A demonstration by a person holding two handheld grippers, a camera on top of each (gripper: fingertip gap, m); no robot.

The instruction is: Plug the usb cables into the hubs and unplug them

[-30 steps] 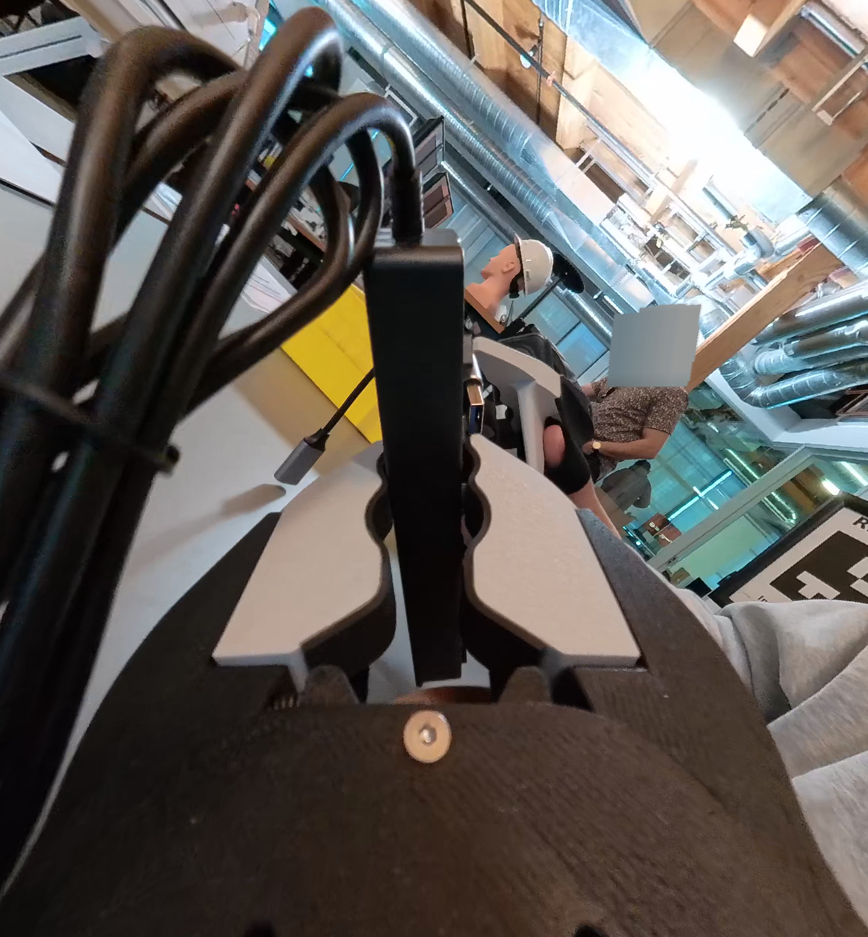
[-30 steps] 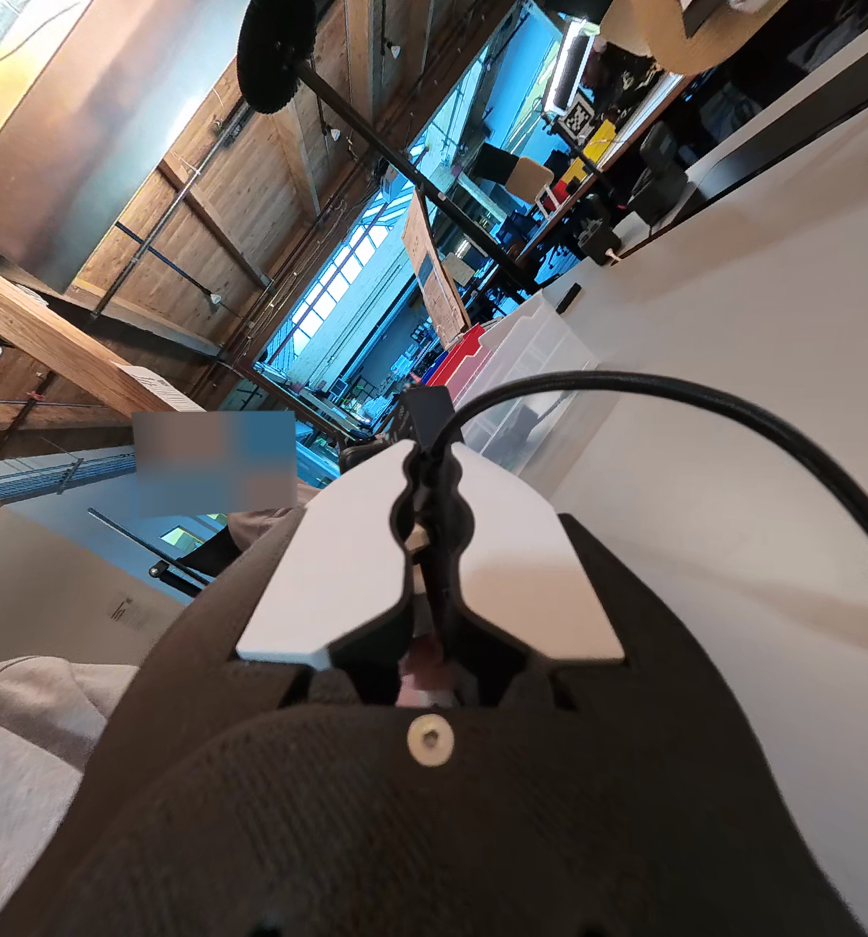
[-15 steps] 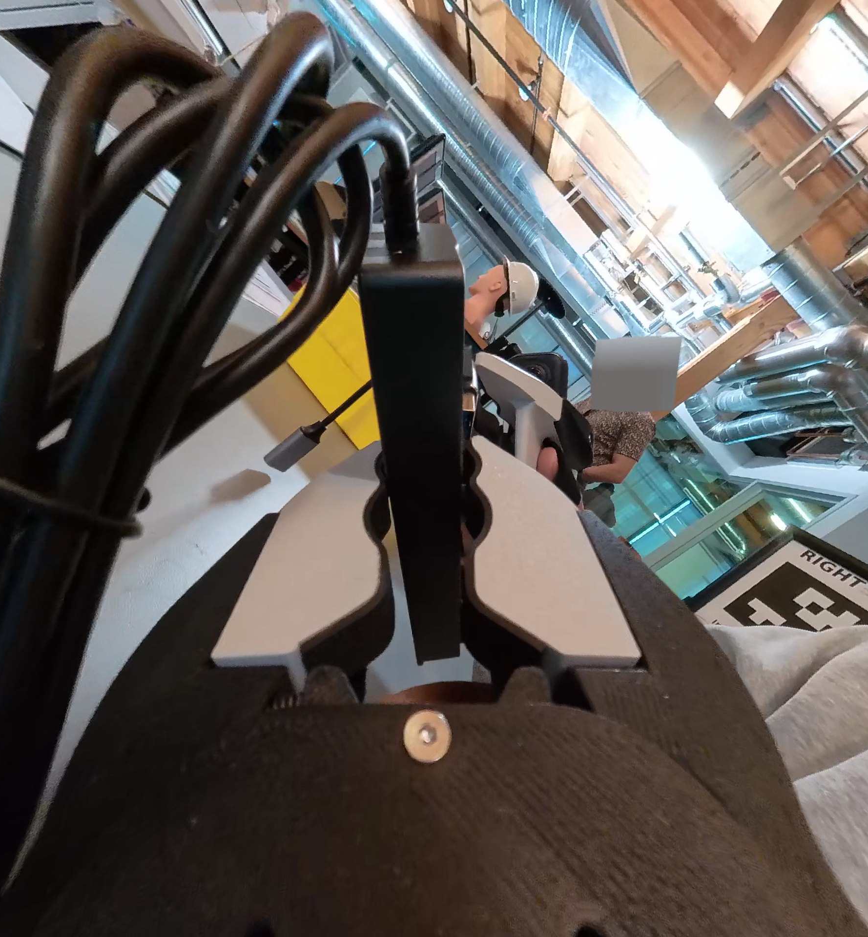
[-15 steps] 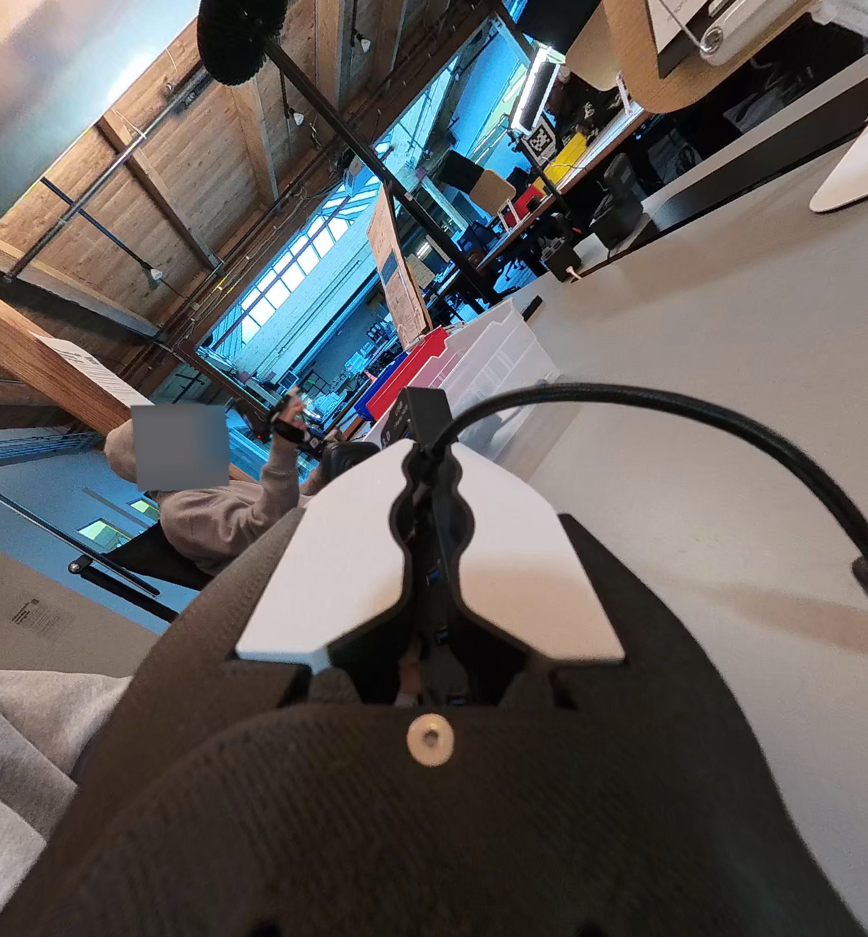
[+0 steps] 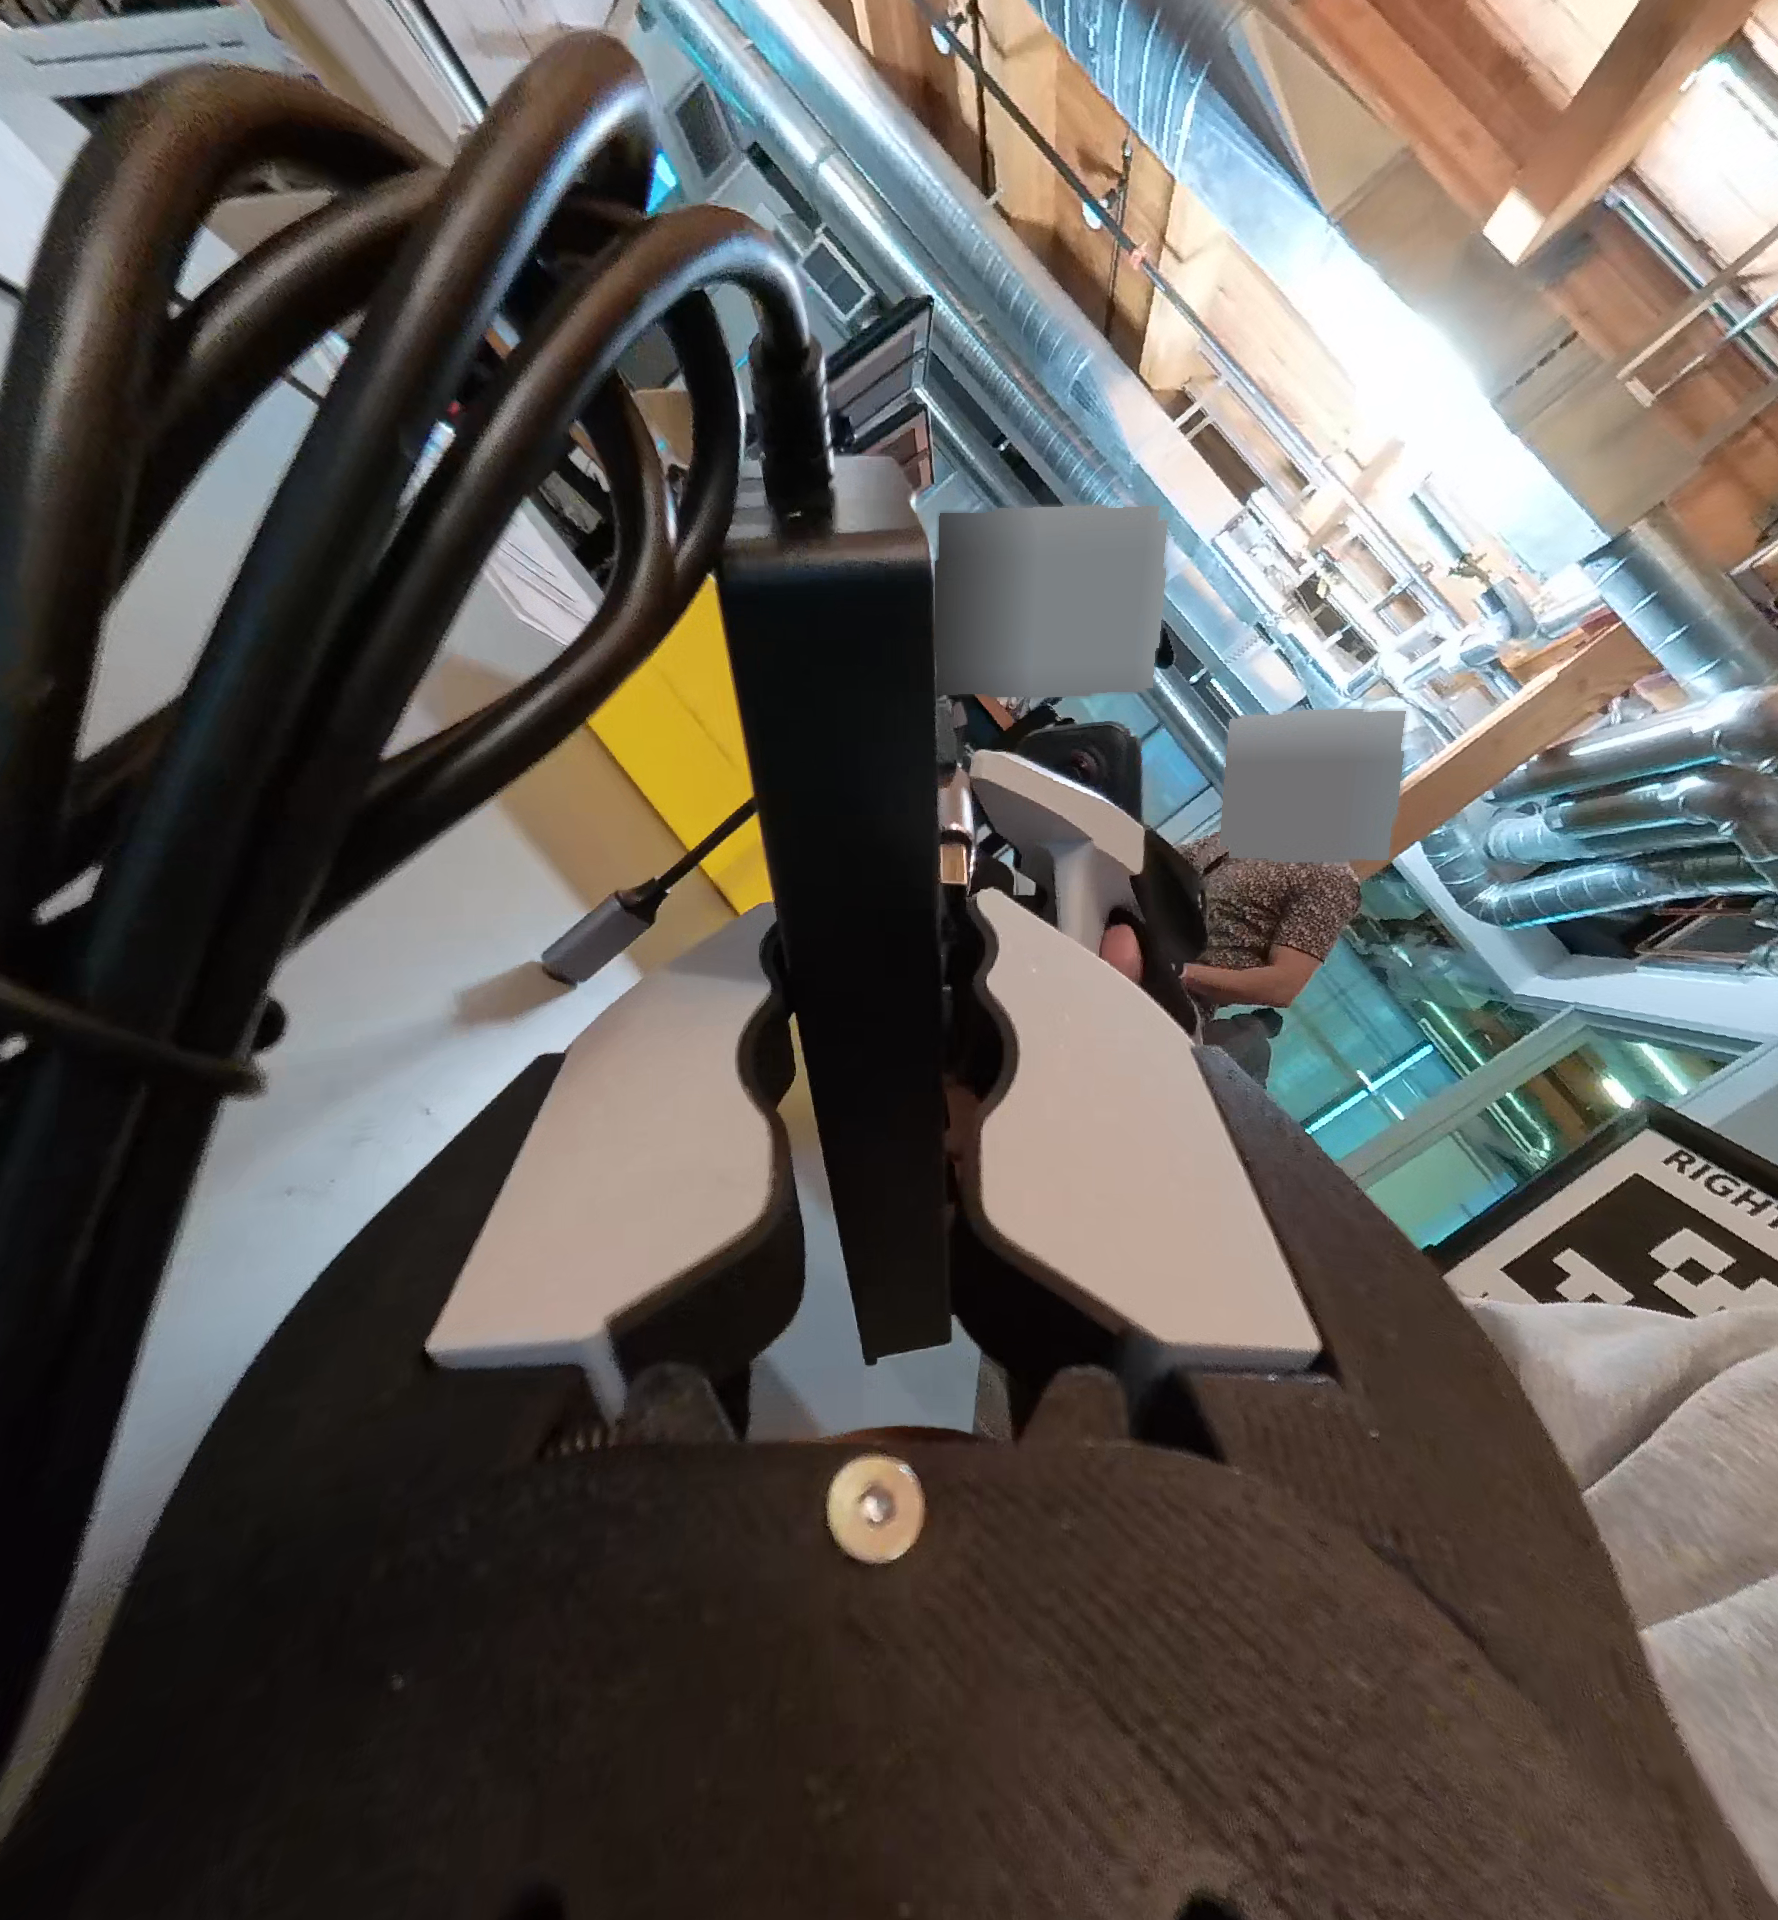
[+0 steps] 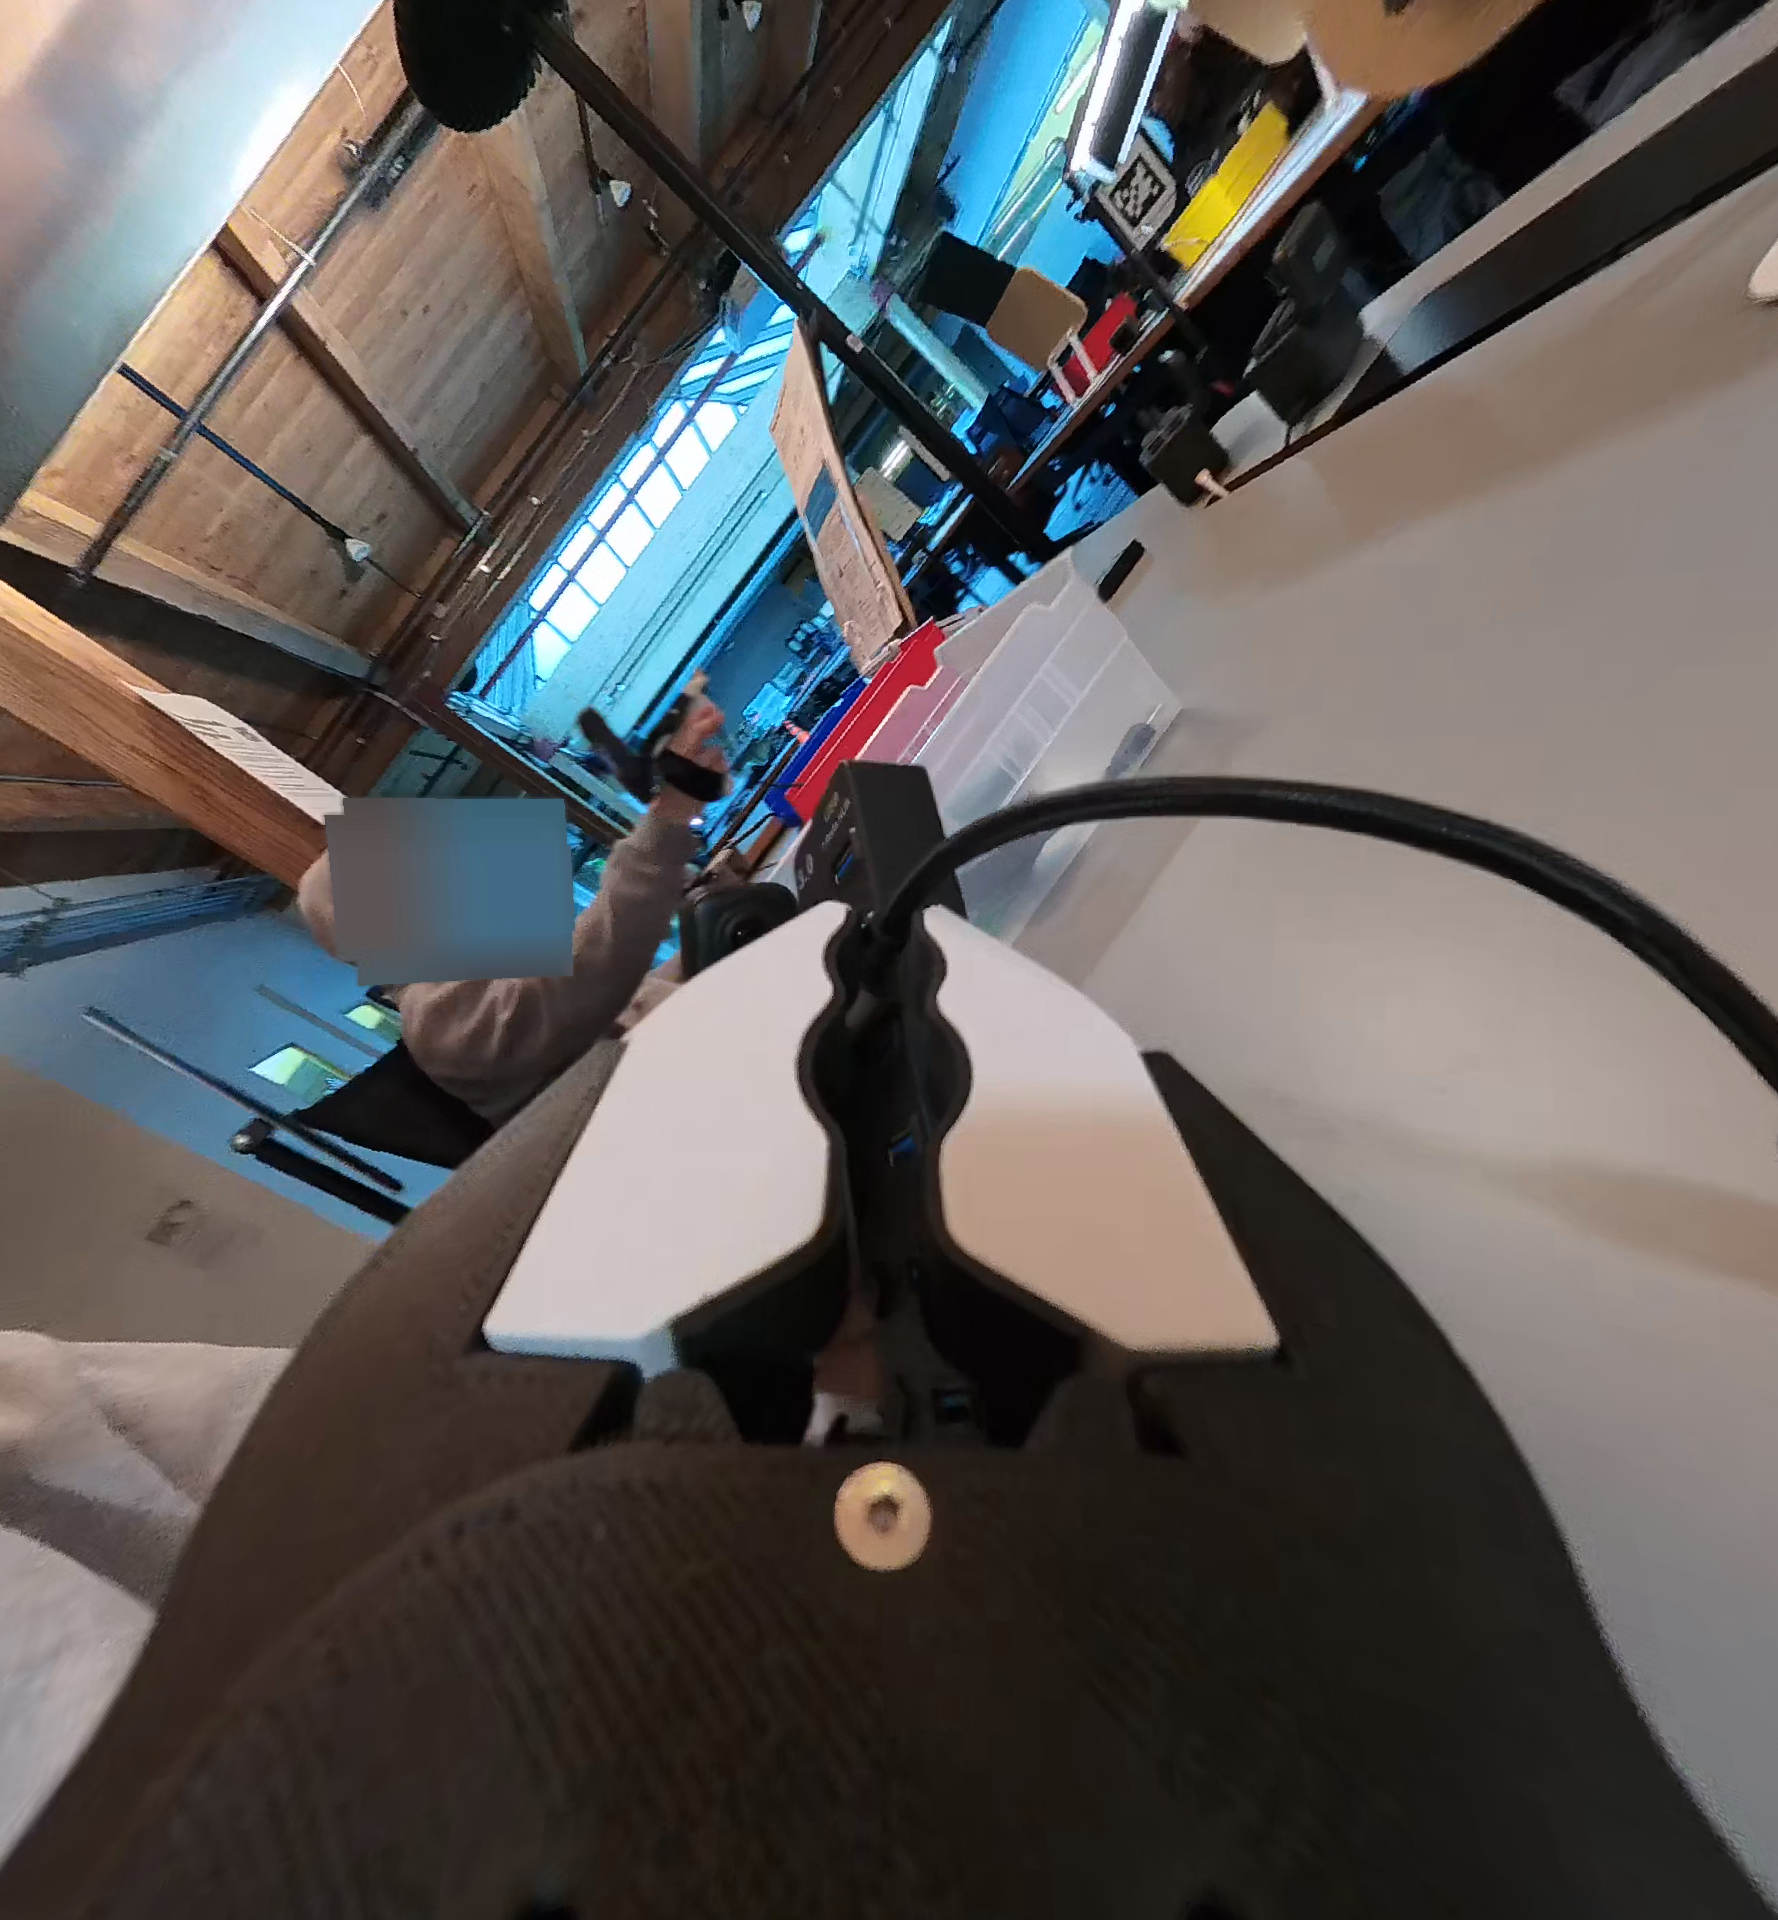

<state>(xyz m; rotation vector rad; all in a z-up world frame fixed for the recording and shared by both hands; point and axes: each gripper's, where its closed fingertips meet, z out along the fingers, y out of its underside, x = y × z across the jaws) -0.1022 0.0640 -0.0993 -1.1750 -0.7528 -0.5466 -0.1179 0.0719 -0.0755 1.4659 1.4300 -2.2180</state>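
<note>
My left gripper (image 5: 869, 914) points upward and is shut on a black USB hub (image 5: 833, 790), which stands upright between the pads. A thick black cable (image 5: 791, 416) leaves the hub's top and joins a tied bundle (image 5: 137, 644) on the left. My right gripper (image 6: 880, 920) is shut on the plug of a black cable (image 6: 1384, 831) that arcs off to the right. Just past its fingertips the hub (image 6: 880, 831) shows with a blue port. In the left wrist view the right gripper (image 5: 1061, 831) is close to the hub's right face, and the plug's metal tip (image 5: 954, 847) is beside that face.
A grey connector on a thin cable (image 5: 594, 940) hangs over the pale table (image 6: 1487, 644). A yellow box (image 5: 677, 748) stands behind it. Clear and red bins (image 6: 1051, 707) stand at the table's far end. People are in the background. A grey sleeve (image 5: 1643, 1507) is at the lower right. Both grippers' tips are close together, under 4 cm apart.
Both grippers have tilted a little. The right gripper with its plug has come closer to the hub's port face, and more of the hub shows past its fingertips. The hub has stayed in place in the left grasp.
</note>
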